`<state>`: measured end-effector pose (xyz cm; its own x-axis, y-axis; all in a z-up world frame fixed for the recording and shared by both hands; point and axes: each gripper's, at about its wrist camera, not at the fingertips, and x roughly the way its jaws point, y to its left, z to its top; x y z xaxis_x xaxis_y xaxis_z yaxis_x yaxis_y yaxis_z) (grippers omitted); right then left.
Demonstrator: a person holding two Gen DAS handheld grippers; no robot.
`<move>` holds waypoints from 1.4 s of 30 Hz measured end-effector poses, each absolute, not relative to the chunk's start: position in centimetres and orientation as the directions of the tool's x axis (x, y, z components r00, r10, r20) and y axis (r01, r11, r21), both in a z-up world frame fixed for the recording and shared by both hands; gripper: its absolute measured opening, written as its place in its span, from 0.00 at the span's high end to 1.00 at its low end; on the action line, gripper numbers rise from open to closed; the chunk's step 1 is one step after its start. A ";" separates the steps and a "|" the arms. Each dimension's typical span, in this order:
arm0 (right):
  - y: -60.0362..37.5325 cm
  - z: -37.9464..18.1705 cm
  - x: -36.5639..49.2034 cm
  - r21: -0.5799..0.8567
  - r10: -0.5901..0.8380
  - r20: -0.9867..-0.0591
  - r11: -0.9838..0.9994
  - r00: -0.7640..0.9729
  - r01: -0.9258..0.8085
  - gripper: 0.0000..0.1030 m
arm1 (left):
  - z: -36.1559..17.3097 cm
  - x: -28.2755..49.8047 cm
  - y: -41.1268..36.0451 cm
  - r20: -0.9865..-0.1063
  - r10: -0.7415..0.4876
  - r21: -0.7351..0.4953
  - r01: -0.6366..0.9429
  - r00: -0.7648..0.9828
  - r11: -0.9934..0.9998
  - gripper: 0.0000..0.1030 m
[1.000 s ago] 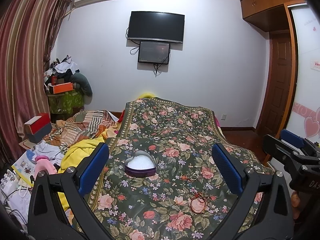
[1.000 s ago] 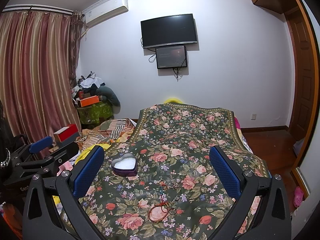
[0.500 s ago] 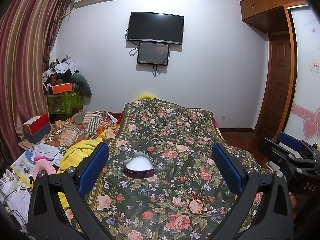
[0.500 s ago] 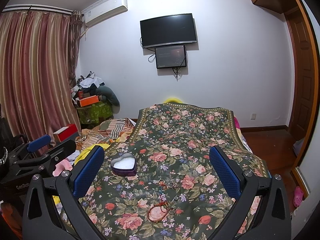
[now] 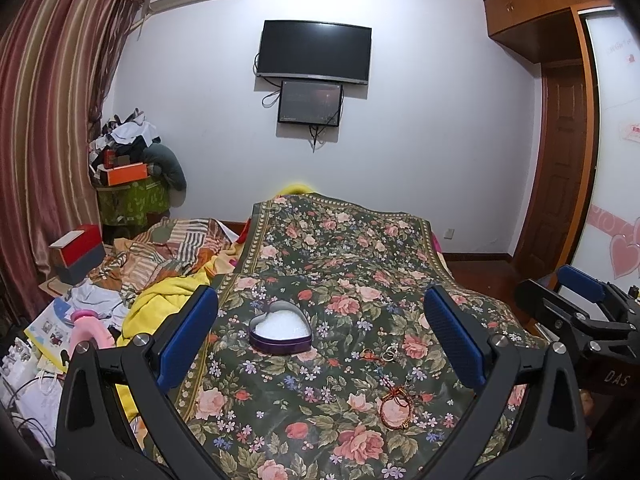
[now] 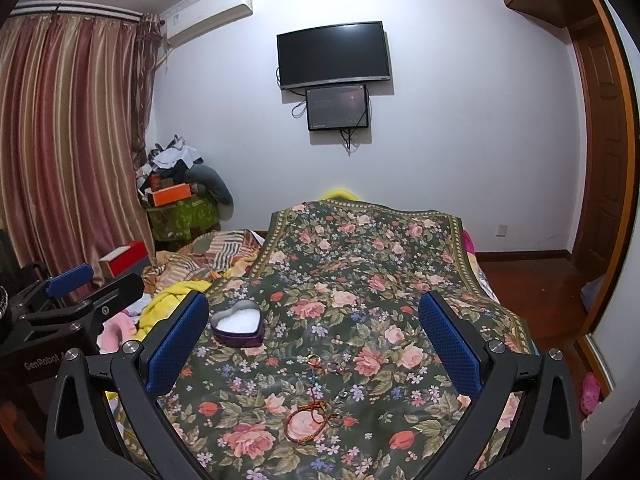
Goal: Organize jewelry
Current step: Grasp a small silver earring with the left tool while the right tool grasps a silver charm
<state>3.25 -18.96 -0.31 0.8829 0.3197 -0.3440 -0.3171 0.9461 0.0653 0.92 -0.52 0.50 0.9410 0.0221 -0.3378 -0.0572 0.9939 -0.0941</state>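
An open heart-shaped purple tin (image 5: 280,332) with a white lining sits on the floral bedspread (image 5: 332,264); it also shows in the right wrist view (image 6: 237,328). A red-and-gold bracelet (image 5: 396,410) lies nearer, right of the tin, and shows in the right wrist view (image 6: 306,420). Small rings (image 5: 389,354) and thin chains (image 6: 326,364) lie between them. My left gripper (image 5: 320,340) is open and empty above the bedspread. My right gripper (image 6: 316,344) is open and empty too.
Crumpled striped and yellow bedding (image 5: 168,264) lies left of the bedspread. Boxes and clutter (image 5: 76,252) fill the left floor by the curtain (image 5: 40,120). A TV (image 5: 314,52) hangs on the far wall. A wooden door (image 5: 560,168) stands right.
Both grippers have drifted slightly; the tin and jewelry sit a little lower and closer in the left wrist view. Nothing was picked up.
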 end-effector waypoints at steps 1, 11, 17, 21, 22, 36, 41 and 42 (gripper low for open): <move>-19.0 -0.6 3.5 0.063 0.316 -0.352 0.947 0.881 -0.314 0.00 | 0.4 1.1 -0.5 -0.342 0.023 -0.095 -0.059 0.939 0.994 0.00; -20.2 -4.6 6.8 0.057 0.262 -0.487 0.961 0.833 -0.269 0.00 | -2.6 4.8 -0.1 -0.472 0.011 -0.097 -0.064 0.881 0.993 0.00; -21.2 -8.4 9.0 0.033 0.204 -0.600 0.973 0.774 -0.231 0.00 | -6.3 7.6 -0.2 -0.569 0.040 -0.056 -0.087 0.821 0.995 0.00; -21.8 -10.6 10.1 0.049 0.208 -0.674 0.970 0.709 -0.239 0.00 | -8.9 9.2 -0.1 -0.627 0.029 -0.042 -0.071 0.779 0.997 0.00; -21.8 -11.0 10.3 0.061 0.218 -0.687 0.968 0.693 -0.245 0.00 | -9.6 9.6 0.0 -0.642 0.027 -0.038 -0.067 0.766 0.997 0.00; -20.4 -15.0 13.5 0.100 0.266 -0.768 0.948 0.583 -0.301 0.14 | -16.1 12.1 1.6 -0.763 -0.009 -0.041 -0.034 0.646 0.999 0.09; -20.0 -16.0 14.8 0.086 0.266 -0.798 0.939 0.541 -0.333 0.36 | -16.8 13.1 1.5 -0.773 -0.064 -0.073 0.012 0.631 0.997 0.16; -19.9 -16.1 15.0 0.081 0.262 -0.803 0.938 0.535 -0.337 0.37 | -16.9 13.2 1.3 -0.772 -0.080 -0.079 0.029 0.630 0.996 0.16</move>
<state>14.98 -19.90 -16.15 0.5348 0.2621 -0.8033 -0.3374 0.9378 0.0814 13.20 1.28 -16.91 0.6301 -0.0795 -0.7724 0.0288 0.9964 -0.0792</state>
